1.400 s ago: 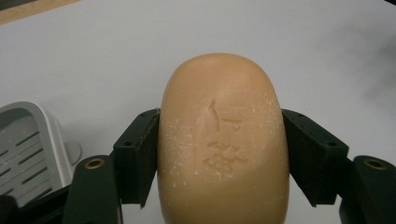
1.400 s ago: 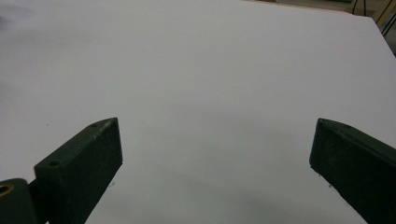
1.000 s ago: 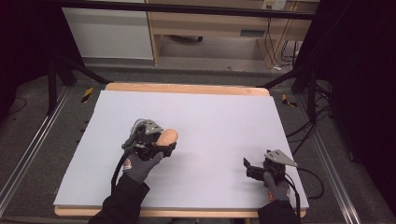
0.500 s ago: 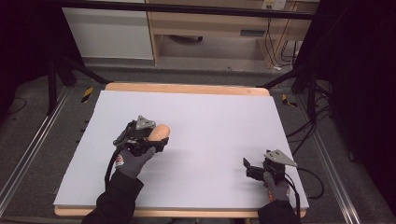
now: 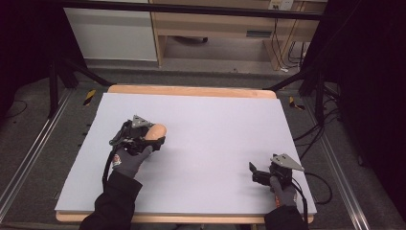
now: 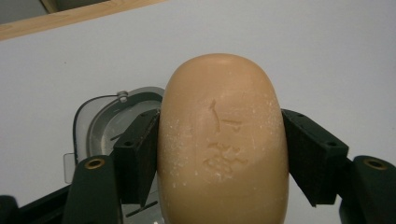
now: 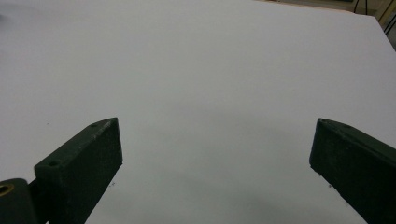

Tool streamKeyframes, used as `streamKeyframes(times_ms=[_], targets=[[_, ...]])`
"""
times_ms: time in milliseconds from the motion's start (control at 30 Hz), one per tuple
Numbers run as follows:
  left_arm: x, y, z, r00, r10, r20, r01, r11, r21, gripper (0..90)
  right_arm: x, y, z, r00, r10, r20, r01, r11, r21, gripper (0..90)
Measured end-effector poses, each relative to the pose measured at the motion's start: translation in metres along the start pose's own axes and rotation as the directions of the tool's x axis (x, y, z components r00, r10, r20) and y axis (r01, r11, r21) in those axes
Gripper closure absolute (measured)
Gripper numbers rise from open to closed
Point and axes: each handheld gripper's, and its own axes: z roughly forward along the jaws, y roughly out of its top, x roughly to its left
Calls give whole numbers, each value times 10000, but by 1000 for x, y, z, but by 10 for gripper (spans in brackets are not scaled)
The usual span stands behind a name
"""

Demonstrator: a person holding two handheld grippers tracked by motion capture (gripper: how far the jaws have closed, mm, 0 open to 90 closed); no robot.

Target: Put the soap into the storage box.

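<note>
Pinching a tan oval soap bar (image 6: pixel 222 140) across its narrow waist, the left gripper (image 5: pixel 143 135) holds it over the table's left half, at about nine o'clock from centre. It looks hard and fairly light, probably slick, with flaky white residue, so the flat flanks seem the best hold. Beneath it sits a grey dish-like object (image 6: pixel 109 116), partly hidden. The white table (image 5: pixel 220 124) looks unobstructed. At five o'clock the right gripper (image 5: pixel 258 173) rests spread, holding nothing.

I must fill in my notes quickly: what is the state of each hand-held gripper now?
Left hand-held gripper: closed on the bar of soap.
Right hand-held gripper: open, holding nothing, over the white table.
</note>
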Motion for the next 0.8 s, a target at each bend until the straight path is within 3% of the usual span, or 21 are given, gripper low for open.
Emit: streamKeyframes(times_ms=[333,800], targets=[[18,-2,7,9991,-315,-269,317,9995,45,321,0,0,0,10000,-3,-7,3,10000,14,27],[30,-7,22,9969,-494,-607,520,9977,427,321,0,0,1,10000,-41,-8,41,10000,11,27]])
